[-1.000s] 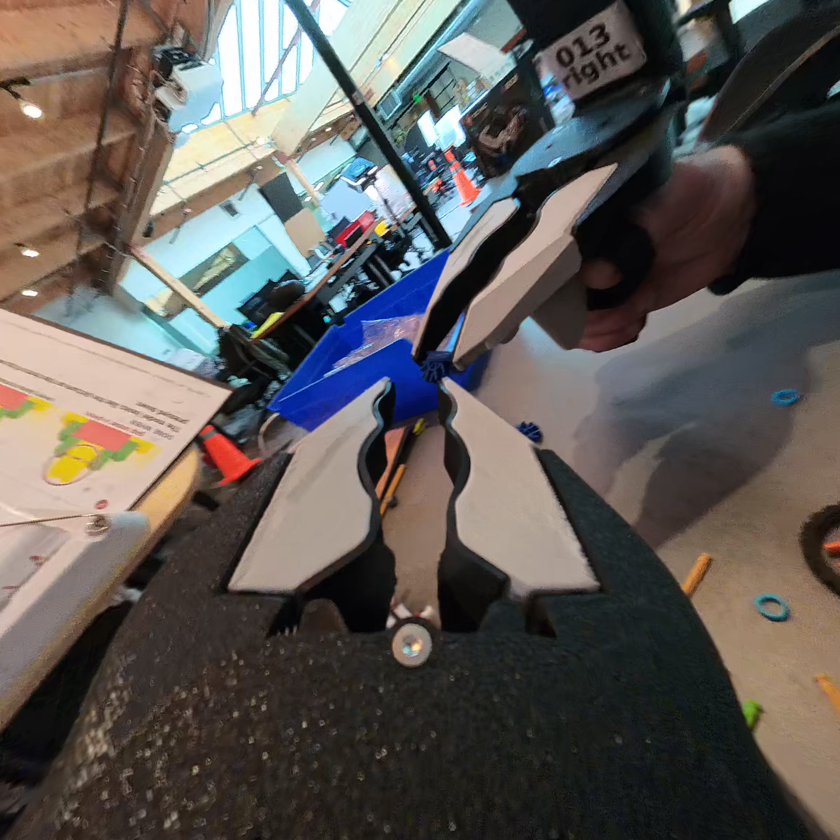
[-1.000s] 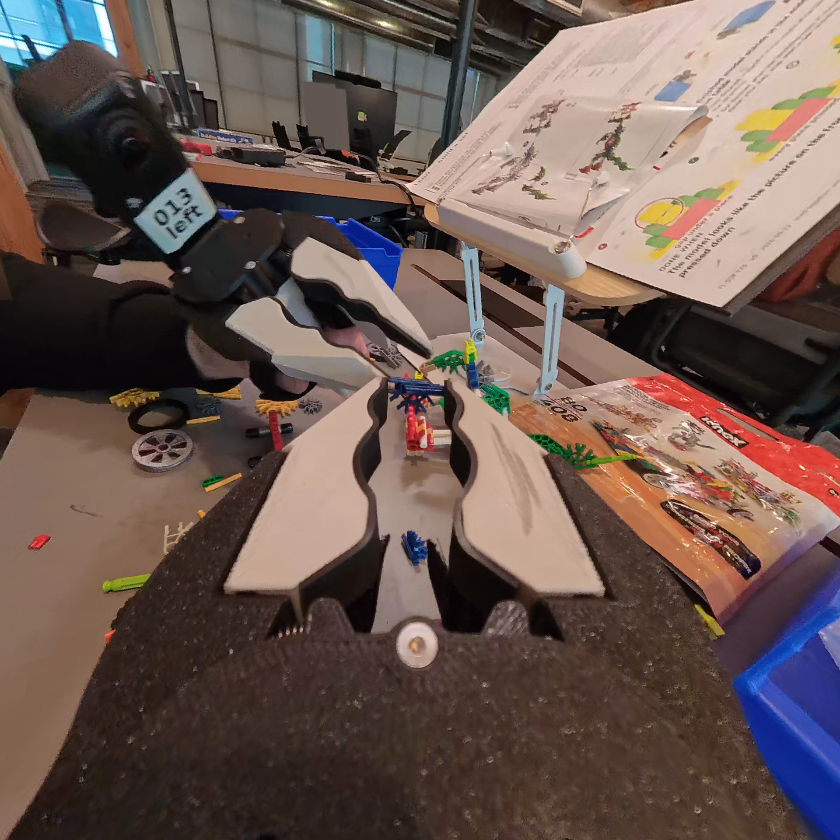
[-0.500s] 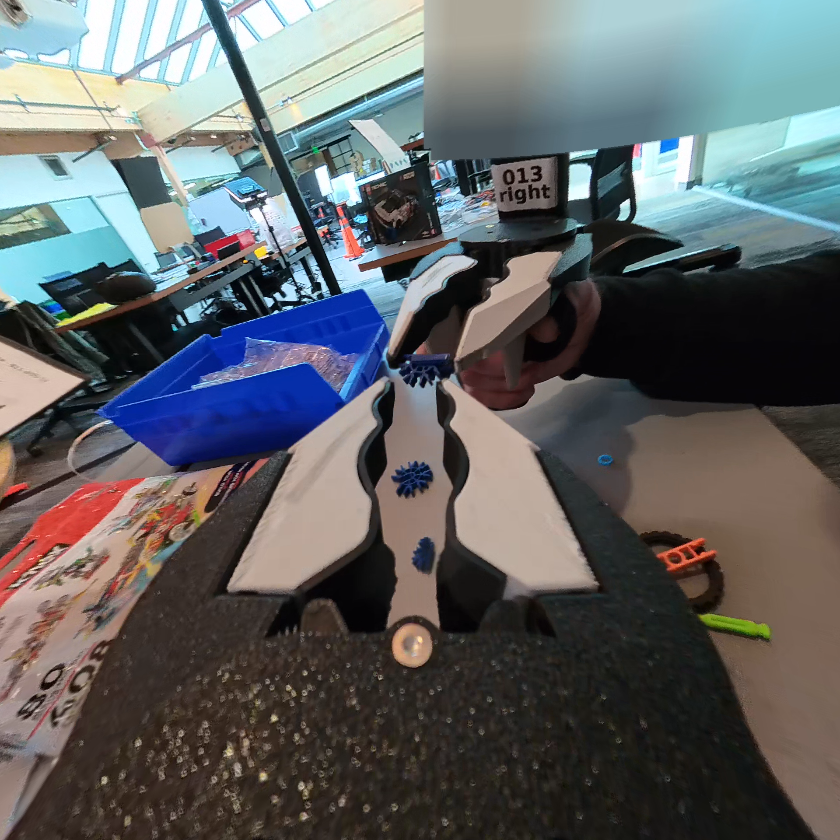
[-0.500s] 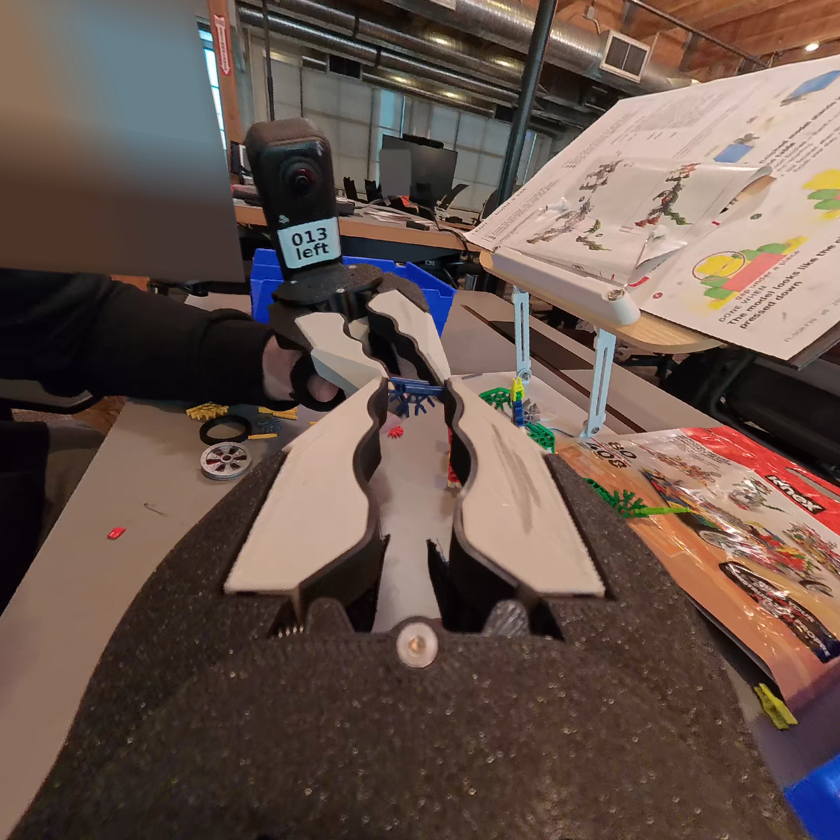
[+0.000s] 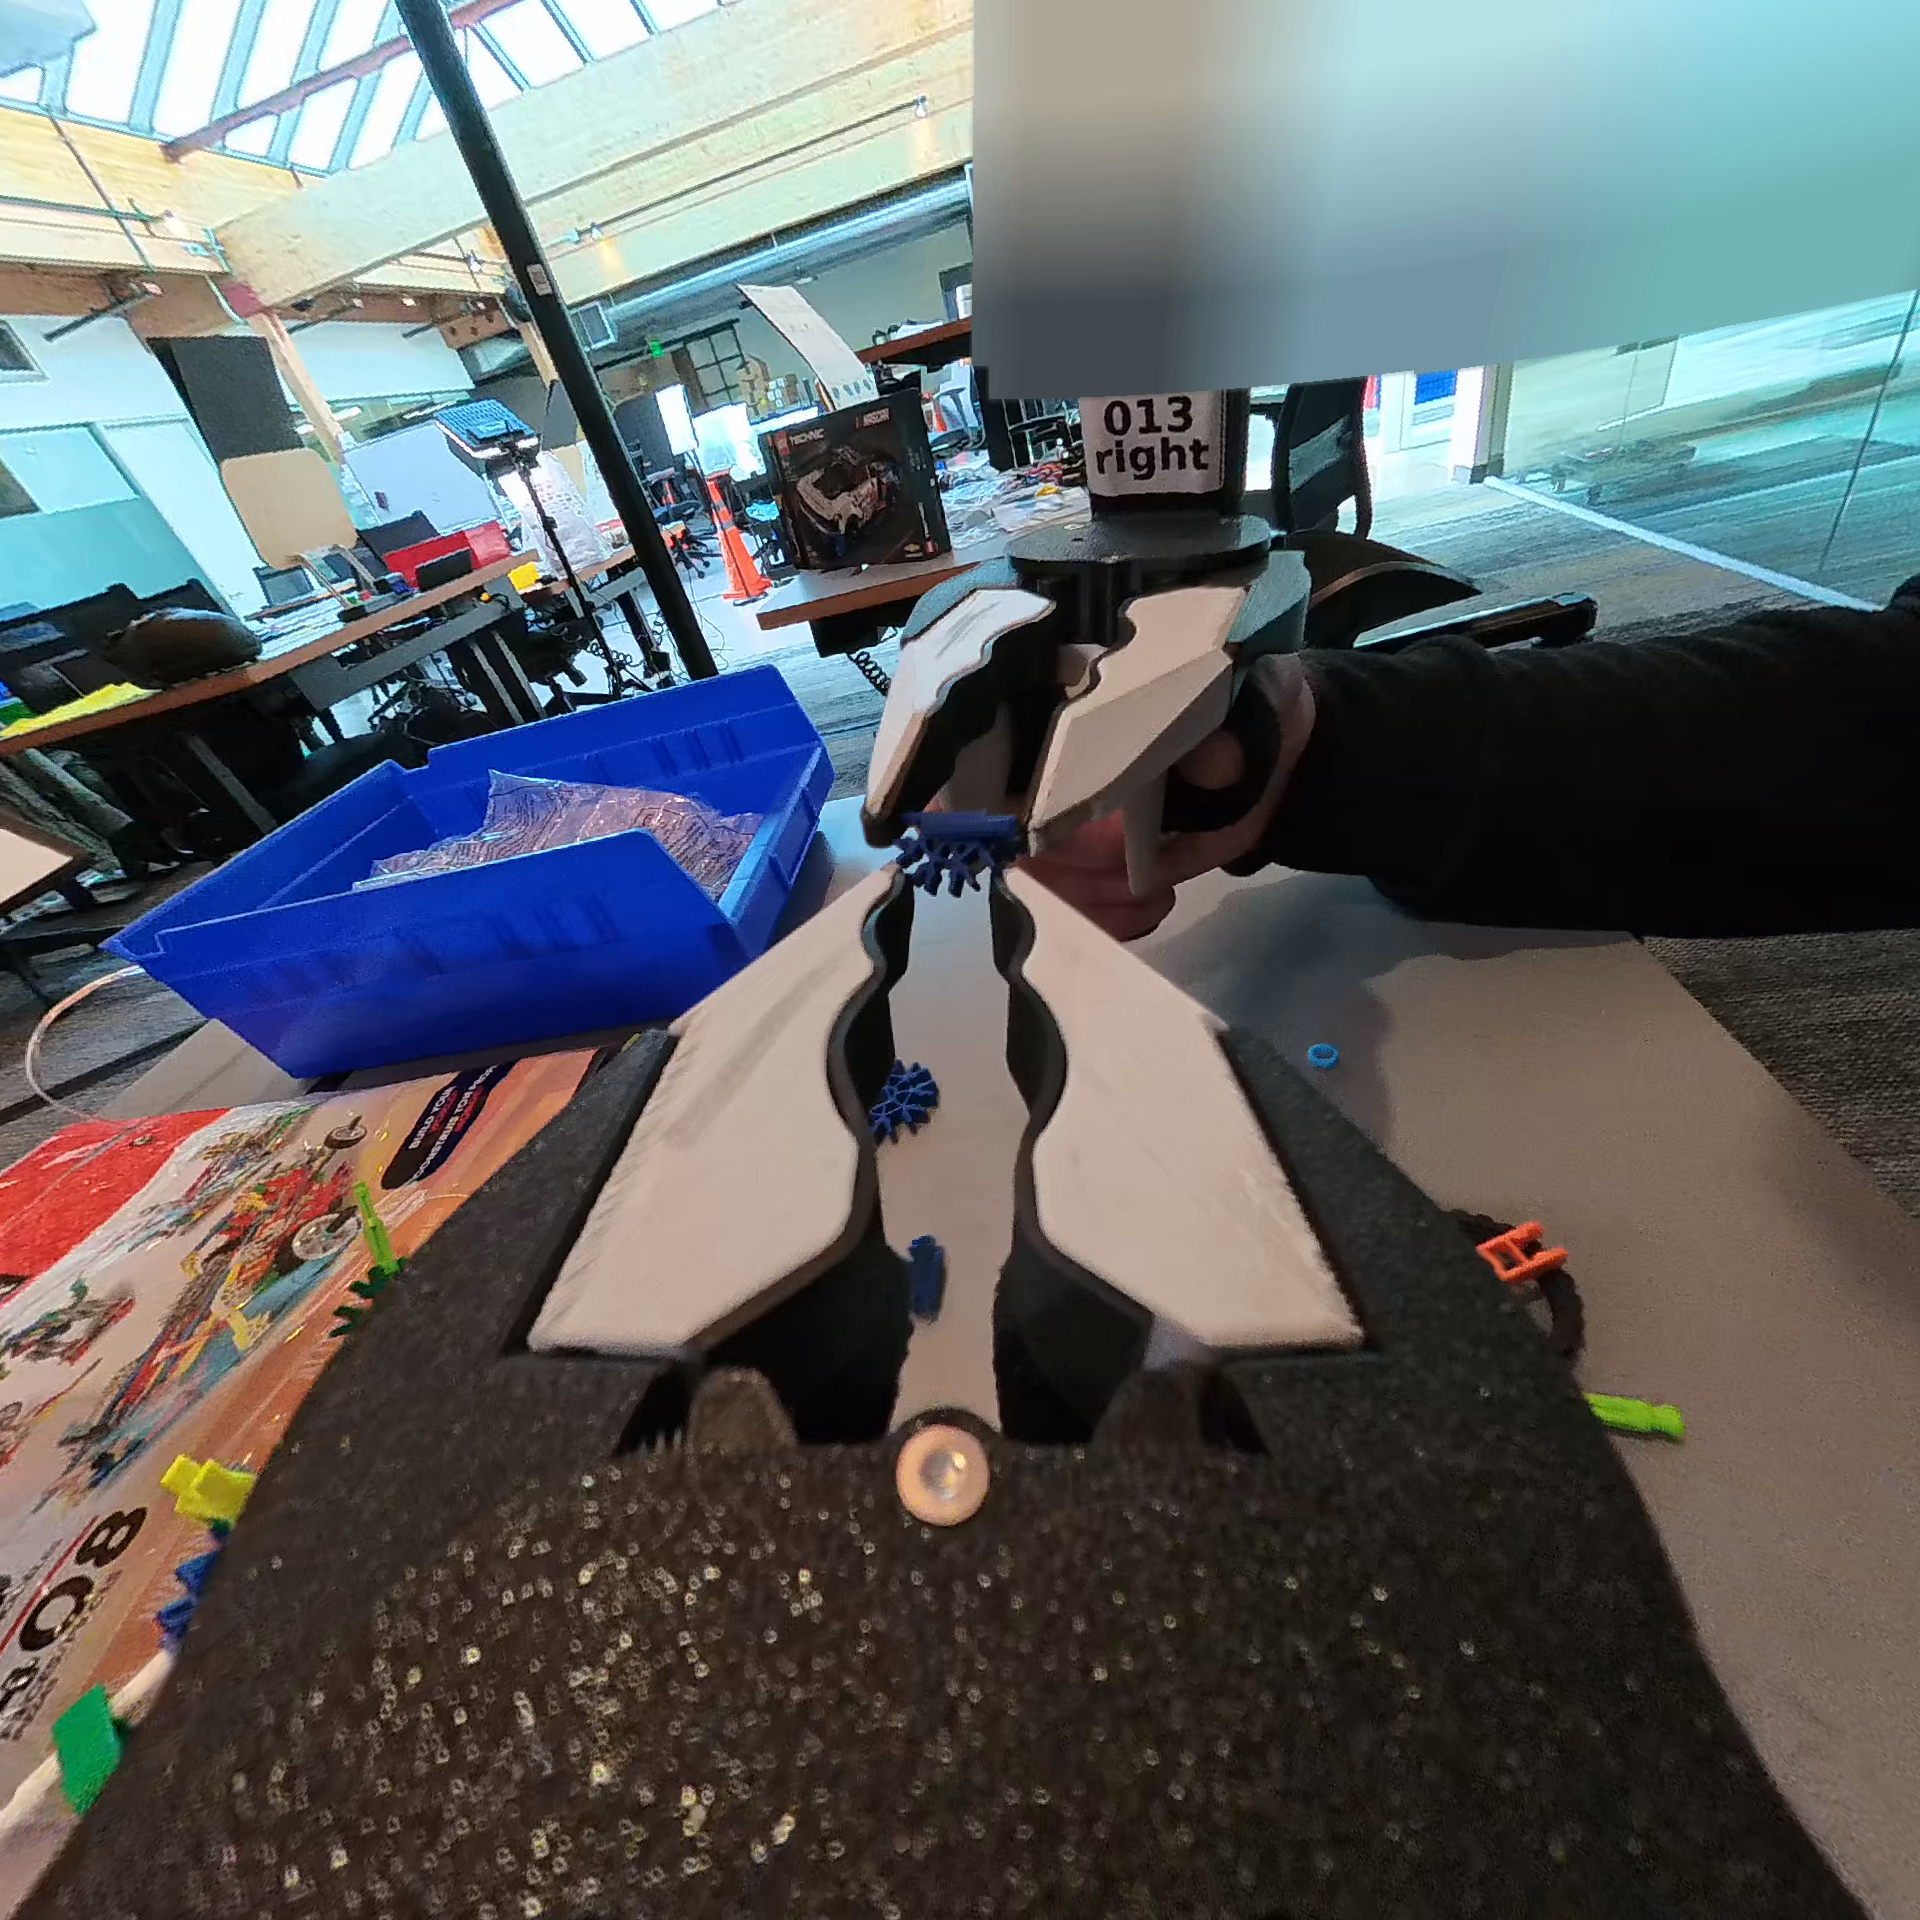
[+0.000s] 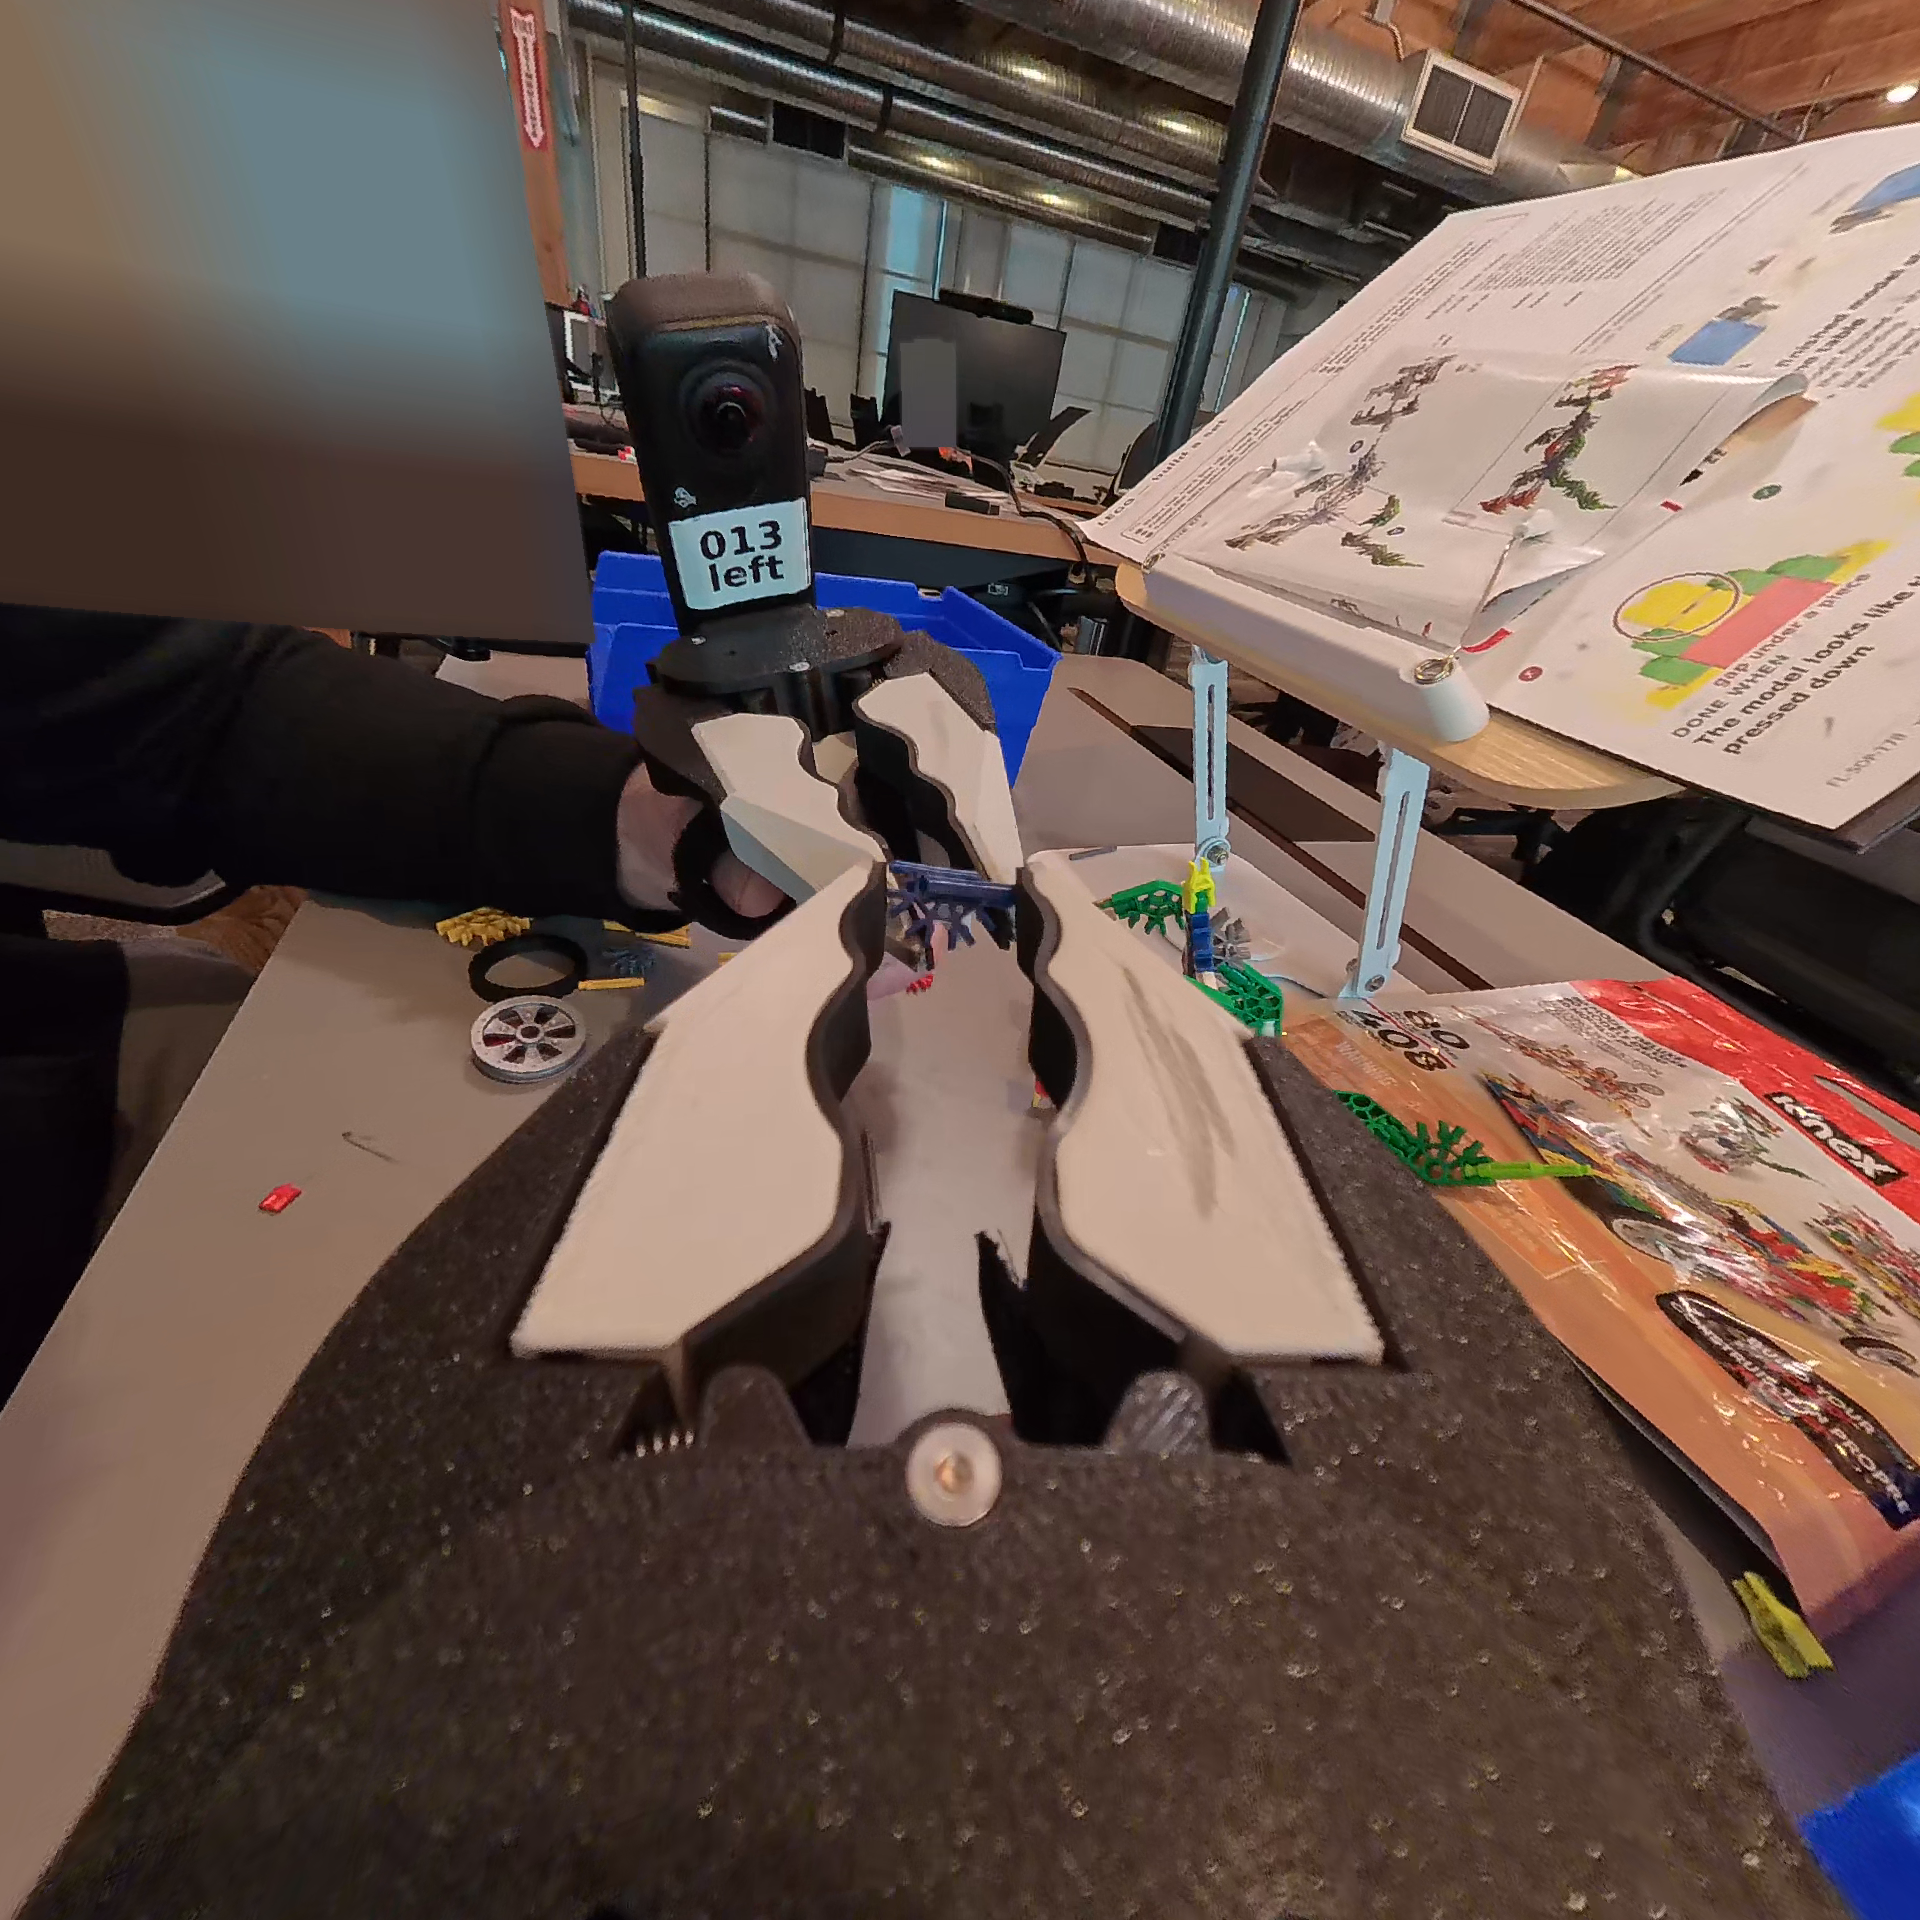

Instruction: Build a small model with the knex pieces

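In the left wrist view, your left gripper [image 5: 948, 883] had tipped down since a second ago, so the table [image 5: 1558, 1195] showed, not the roof. It pinched a blue toy piece [image 5: 954, 847] with the right gripper [image 5: 951, 821]; the piece lay sideways, right of the blue bin [image 5: 468, 935].

In the right wrist view, the right gripper [image 6: 951, 894] pinched the blue toy piece [image 6: 951, 899] tip to tip with the left gripper [image 6: 940, 847], lying sideways, in front of the blue bin [image 6: 997, 649].
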### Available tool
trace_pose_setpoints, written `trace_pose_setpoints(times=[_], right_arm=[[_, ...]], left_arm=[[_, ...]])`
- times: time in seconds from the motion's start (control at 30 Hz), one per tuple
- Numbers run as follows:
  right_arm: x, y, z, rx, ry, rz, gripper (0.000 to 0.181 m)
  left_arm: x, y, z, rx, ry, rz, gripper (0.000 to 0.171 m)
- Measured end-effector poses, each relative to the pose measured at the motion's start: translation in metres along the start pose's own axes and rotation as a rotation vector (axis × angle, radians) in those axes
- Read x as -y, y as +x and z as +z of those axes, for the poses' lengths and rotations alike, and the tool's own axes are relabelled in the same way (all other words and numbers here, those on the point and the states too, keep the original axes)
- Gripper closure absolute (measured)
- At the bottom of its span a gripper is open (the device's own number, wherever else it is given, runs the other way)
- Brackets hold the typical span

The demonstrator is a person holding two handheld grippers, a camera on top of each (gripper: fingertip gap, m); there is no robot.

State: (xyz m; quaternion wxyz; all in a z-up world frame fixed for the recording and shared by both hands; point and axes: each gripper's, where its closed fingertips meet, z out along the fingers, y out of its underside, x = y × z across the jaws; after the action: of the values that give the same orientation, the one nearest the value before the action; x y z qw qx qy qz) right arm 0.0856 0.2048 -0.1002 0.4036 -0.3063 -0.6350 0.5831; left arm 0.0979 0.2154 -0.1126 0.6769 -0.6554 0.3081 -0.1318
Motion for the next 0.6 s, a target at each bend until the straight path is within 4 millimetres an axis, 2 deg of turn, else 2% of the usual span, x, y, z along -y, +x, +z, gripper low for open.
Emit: trace_pose_setpoints(times=[0.07,0.17,0.27,0.43,0.6], right_arm=[[-0.001,0.001,0.000,-0.008,-0.005,-0.007,0.157],[0.001,0.004,-0.003,-0.022,0.000,-0.005,0.157],[-0.002,0.003,0.000,-0.018,-0.011,-0.006,0.157],[-0.006,0.008,0.000,-0.045,-0.033,-0.013,0.157],[-0.006,0.010,0.000,-0.062,-0.035,-0.021,0.157]], left_arm=[[-0.001,-0.001,-0.001,0.005,-0.008,0.012,0.160],[0.003,-0.007,-0.005,0.026,0.008,0.009,0.171],[0.005,-0.013,-0.009,0.034,0.020,-0.017,0.171],[-0.005,-0.016,-0.009,0.038,-0.012,-0.041,0.171],[-0.010,-0.017,-0.008,0.015,-0.014,-0.114,0.164]])
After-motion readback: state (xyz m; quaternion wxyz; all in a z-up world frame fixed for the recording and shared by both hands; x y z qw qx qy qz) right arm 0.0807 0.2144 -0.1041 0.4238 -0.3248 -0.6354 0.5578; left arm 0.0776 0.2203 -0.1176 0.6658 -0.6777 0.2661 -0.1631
